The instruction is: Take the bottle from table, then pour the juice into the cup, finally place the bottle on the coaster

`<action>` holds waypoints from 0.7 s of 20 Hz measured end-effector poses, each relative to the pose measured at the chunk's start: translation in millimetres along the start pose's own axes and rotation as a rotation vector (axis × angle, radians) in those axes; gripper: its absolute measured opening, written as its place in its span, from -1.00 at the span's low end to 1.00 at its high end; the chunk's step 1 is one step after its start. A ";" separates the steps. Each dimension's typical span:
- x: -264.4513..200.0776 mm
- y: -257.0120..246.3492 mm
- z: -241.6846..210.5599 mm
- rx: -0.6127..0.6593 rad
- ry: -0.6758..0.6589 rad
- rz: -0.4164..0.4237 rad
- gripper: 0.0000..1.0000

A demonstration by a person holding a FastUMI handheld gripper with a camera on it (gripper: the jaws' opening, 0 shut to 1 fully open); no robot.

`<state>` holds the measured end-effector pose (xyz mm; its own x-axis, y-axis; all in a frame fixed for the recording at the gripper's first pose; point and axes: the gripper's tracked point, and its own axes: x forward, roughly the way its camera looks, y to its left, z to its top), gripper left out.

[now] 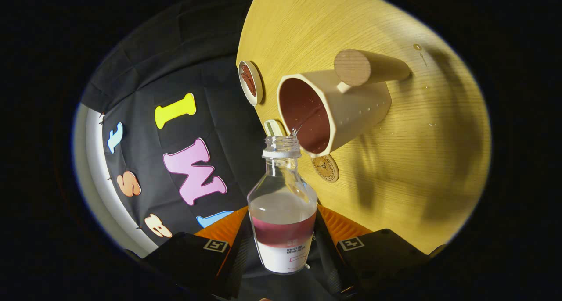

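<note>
My gripper (283, 244) is shut on a clear bottle (283, 204) with a white label, an open neck and a band of dark red juice low in its body. The whole view is rolled, so the bottle is tipped toward the cup. Its mouth sits just short of the rim of a beige cup (329, 110) with a round wooden handle (352, 67) and a dark red inside. A thin thread of liquid runs from the mouth into the cup. A round tan coaster (326, 168) lies flat on the wooden table (417, 160) right beside the cup's base.
A small white dish (250, 82) holding something reddish-brown stands beyond the cup near the table's edge. A small pale green-and-white object (274, 127) peeks out behind the bottle's neck. Droplets dot the wood beside the cup. Shadows fall across the table.
</note>
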<state>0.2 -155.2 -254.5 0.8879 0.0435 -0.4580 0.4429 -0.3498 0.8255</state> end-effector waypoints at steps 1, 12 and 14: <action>1.2 0.4 -0.3 0.008 0.000 0.002 0.52; -1.5 10.8 5.8 0.117 -0.034 0.026 0.52; -3.6 11.5 8.2 0.139 -0.041 0.032 0.52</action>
<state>1.1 -167.0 -246.1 0.8943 -0.0069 -0.4474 0.3903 -0.4770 0.7875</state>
